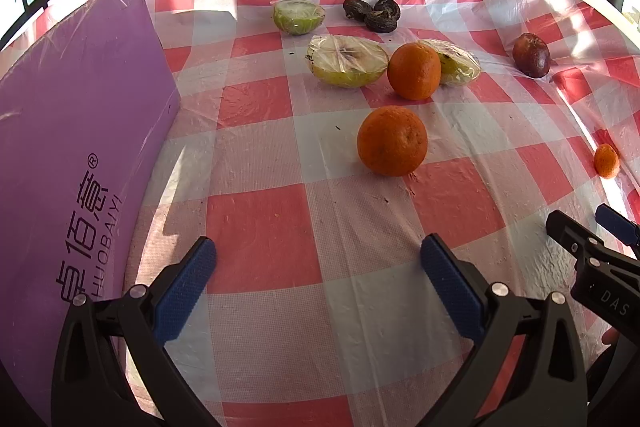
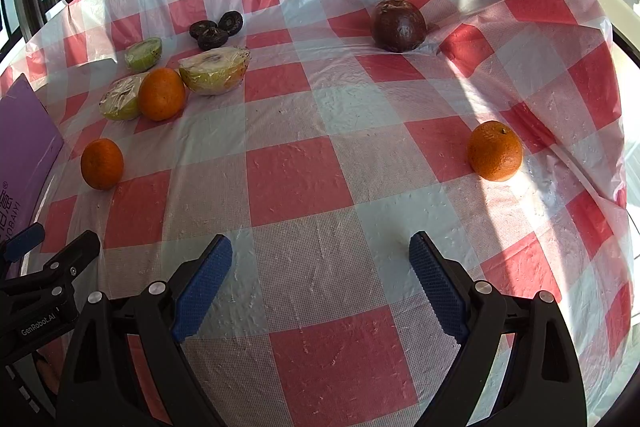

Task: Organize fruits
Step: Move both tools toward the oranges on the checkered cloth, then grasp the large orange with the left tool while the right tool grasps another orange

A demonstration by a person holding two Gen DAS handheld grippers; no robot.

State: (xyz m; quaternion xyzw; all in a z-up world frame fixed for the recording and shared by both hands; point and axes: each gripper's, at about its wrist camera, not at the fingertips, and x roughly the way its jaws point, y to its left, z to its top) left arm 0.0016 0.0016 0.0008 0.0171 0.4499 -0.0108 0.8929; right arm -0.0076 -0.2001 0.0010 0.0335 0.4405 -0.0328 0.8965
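Left tongs (image 1: 318,263) and right tongs (image 2: 320,259) both gape wide, empty, above the checkered surface (image 2: 296,183). Nearest orange (image 1: 392,141) lies at 12 o'clock of the left tongs; lone orange (image 2: 495,151) at 1 o'clock of the right.

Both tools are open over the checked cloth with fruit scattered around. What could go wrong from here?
The round oranges could roll when nudged; the lone orange sits near the table's right edge, where the plastic tablecloth drops away. The middle orange touches a plastic-wrapped apple half, so gripping it may drag that along. The wrinkled cloth could also snag a tool's finger.
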